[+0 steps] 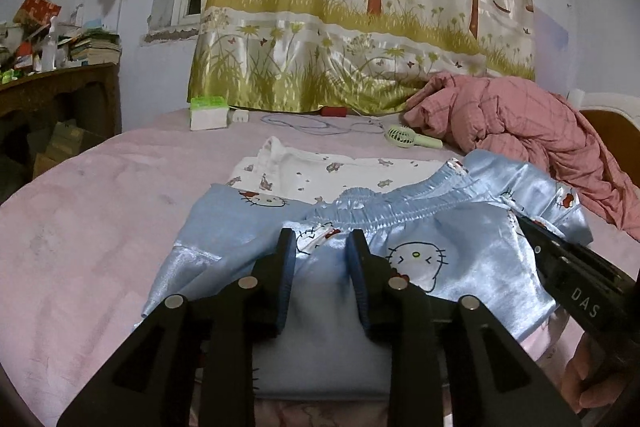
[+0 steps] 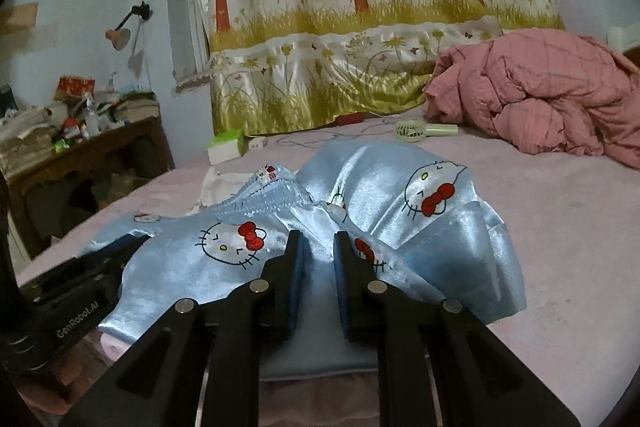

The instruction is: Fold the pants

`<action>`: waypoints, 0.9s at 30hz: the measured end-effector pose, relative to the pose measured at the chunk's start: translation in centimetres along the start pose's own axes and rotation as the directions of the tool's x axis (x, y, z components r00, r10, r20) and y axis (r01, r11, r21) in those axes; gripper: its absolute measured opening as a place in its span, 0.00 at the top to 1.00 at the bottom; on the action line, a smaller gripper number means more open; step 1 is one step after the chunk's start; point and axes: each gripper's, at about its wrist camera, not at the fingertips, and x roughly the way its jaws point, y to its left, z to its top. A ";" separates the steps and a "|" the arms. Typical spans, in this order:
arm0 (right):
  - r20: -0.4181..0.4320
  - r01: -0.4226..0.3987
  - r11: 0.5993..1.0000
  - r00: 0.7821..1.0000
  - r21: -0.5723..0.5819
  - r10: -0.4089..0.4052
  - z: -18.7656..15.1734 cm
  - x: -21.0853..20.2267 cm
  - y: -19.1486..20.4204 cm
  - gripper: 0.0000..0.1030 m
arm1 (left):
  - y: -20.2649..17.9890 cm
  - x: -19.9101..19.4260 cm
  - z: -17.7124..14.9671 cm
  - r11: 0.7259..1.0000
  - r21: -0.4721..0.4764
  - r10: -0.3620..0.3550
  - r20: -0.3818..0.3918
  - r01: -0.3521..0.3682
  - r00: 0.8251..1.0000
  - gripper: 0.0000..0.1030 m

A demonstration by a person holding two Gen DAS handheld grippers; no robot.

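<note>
Light blue satin pants [image 1: 420, 255] with cat-face prints lie bunched on the pink bed sheet [image 1: 100, 207], with the elastic waistband [image 1: 400, 203] on the far side. My left gripper [image 1: 322, 239] stands open low over the near left part, and the cloth lies slack between its fingers. In the right wrist view the pants [image 2: 400, 207] are humped up. My right gripper [image 2: 318, 239] is shut on a fold of the pants near their middle. Each gripper's black body shows at the edge of the other's view.
A white printed garment [image 1: 320, 171] lies under the pants' far side. Behind it are a green hand fan [image 1: 408, 139], a cable [image 1: 312, 125] and a tissue box [image 1: 208, 113]. A pink quilt [image 1: 520, 131] is heaped at the right; a cluttered desk [image 1: 60, 87] stands at the left.
</note>
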 end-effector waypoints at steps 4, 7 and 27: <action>0.003 0.006 1.000 1.000 -0.006 -0.006 -0.1 0.0 0.2 0.86 | -0.2 -0.1 -0.1 1.000 0.008 0.007 0.006 -0.007 1.000 0.75; 0.016 0.004 1.000 1.000 -0.006 -0.004 -0.1 -0.3 0.2 0.86 | -0.4 -1.1 0.1 1.000 0.018 0.021 0.056 -0.022 0.998 0.74; 0.165 0.045 0.999 0.985 0.005 -0.046 -0.7 -15.2 1.3 0.43 | -6.8 -17.4 -1.9 0.995 0.102 -0.028 0.211 0.006 0.977 0.68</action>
